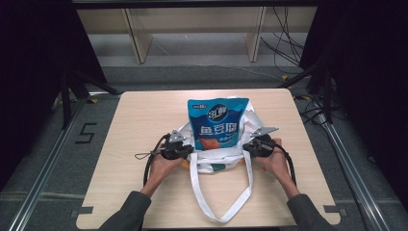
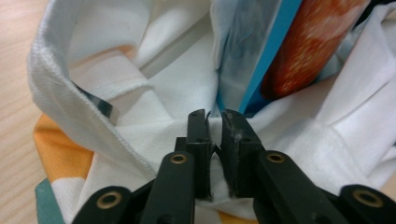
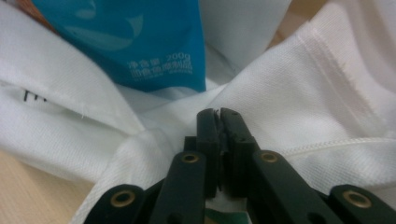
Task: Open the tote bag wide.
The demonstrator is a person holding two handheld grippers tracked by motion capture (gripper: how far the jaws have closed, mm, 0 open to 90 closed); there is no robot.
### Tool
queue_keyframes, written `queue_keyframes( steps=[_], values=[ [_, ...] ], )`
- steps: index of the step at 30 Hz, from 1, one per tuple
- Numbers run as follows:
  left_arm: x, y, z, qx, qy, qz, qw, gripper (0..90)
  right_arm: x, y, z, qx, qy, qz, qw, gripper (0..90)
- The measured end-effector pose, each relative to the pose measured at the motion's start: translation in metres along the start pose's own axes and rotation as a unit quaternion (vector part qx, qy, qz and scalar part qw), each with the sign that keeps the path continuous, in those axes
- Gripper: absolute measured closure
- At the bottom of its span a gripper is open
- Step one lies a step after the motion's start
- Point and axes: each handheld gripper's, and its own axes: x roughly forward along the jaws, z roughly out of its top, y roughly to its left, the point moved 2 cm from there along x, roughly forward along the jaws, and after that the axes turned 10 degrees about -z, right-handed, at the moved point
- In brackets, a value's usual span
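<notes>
A white tote bag [image 1: 219,160] lies on the wooden table [image 1: 139,120], its long handles [image 1: 226,211] trailing toward the front edge. A blue snack pouch [image 1: 217,121] sticks out of its mouth, upper half showing. My left gripper [image 1: 186,150] is shut on the bag's left rim; its own view shows white cloth [image 2: 154,140] pinched between the jaws [image 2: 215,116], with the pouch [image 2: 280,51] just beyond. My right gripper [image 1: 250,146] is shut on the right rim, cloth [image 3: 289,93] clamped at the tips [image 3: 218,112], blue pouch [image 3: 140,42] above.
Wooden shelving [image 1: 192,33] stands beyond the table on a grey floor. Cables [image 1: 288,43] run at the back right. Metal rails [image 1: 48,159] flank the table on both sides. Bare tabletop lies left and right of the bag.
</notes>
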Motion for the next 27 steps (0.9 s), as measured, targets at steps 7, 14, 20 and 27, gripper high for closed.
queue_keyframes(
  steps=[7,14,20,27],
  values=[
    [-0.012,-0.005,0.011,-0.001,-0.023,-0.009,0.9997,72.3,-0.018,-0.007,0.007,0.017,-0.026,-0.002,0.9995,70.0],
    [-0.033,-0.007,0.016,-0.019,-0.055,-0.011,0.9982,55.0,-0.044,-0.014,0.014,0.041,-0.060,-0.017,0.9972,58.3],
    [-0.050,-0.005,0.014,-0.026,-0.061,0.001,0.9978,46.6,-0.057,-0.022,0.014,0.052,-0.086,-0.026,0.9946,51.0],
    [-0.064,-0.001,0.008,-0.029,-0.054,0.002,0.9981,40.7,-0.067,-0.018,0.013,0.042,-0.092,-0.024,0.9946,48.9]
  ],
)
